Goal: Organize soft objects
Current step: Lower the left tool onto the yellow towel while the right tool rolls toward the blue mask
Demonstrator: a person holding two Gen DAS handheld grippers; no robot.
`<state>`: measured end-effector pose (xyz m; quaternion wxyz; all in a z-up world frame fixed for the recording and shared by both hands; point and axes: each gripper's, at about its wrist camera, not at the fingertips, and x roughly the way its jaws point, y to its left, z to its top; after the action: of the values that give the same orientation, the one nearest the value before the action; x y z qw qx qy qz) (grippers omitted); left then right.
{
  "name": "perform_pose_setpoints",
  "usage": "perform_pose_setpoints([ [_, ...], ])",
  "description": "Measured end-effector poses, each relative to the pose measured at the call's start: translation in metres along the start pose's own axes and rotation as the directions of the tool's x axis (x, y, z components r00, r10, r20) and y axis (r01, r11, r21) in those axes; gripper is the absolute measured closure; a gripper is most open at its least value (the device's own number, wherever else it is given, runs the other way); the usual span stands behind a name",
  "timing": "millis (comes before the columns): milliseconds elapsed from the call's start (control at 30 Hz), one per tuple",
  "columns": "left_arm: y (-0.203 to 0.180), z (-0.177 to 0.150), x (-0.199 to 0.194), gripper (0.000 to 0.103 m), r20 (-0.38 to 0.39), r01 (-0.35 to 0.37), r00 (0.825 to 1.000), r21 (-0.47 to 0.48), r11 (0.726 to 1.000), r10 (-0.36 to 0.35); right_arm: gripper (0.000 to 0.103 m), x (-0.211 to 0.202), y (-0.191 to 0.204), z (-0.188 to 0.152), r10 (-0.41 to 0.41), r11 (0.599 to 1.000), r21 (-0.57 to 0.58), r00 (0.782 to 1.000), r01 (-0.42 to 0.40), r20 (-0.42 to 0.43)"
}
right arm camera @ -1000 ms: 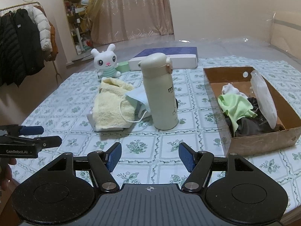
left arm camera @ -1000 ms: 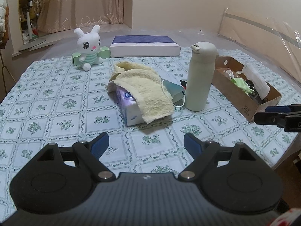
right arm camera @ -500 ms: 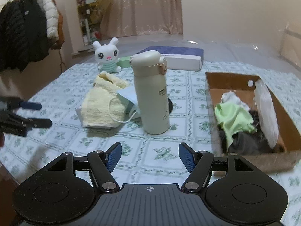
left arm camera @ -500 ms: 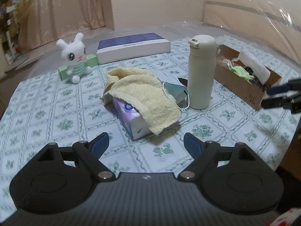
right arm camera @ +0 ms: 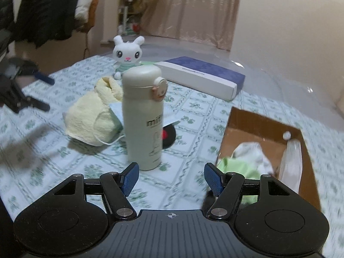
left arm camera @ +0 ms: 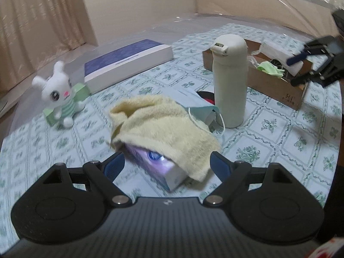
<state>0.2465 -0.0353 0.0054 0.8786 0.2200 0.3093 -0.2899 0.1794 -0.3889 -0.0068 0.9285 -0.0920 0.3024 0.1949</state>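
Yellow towel: draped over tissue box, face mask alongside.
Left gripper: fingers apart, empty, near towel.
Right gripper: fingers apart, empty, before bottle.

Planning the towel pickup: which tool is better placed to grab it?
Probably the left tool: it is open, with the yellow towel right ahead. The right tool, also open, faces the bottle, which partly blocks the towel.
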Motion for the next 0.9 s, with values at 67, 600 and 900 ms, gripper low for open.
perform_pose_setpoints([
  [67,0.008,0.007,0.008,0.018,-0.002,0.017,1.0,0.041,0.999,-0.017,0.036,0.009,-0.012,0.006,0.012,0.999,-0.045,1.0,-0.013,-0.003],
  [600,0.042,0.047,0.09,0.015,-0.102,0.223,0.975,0.388,0.894,-0.2,0.032,0.103,-0.073,0.063,0.137,0.909,-0.381,0.985,-0.166,-0.104],
  [900,0.045,0.066,0.122,0.01,-0.157,0.311,0.95,0.504,0.806,-0.268,0.031,0.138,-0.082,0.08,0.178,0.84,-0.492,0.973,-0.229,-0.148],
])
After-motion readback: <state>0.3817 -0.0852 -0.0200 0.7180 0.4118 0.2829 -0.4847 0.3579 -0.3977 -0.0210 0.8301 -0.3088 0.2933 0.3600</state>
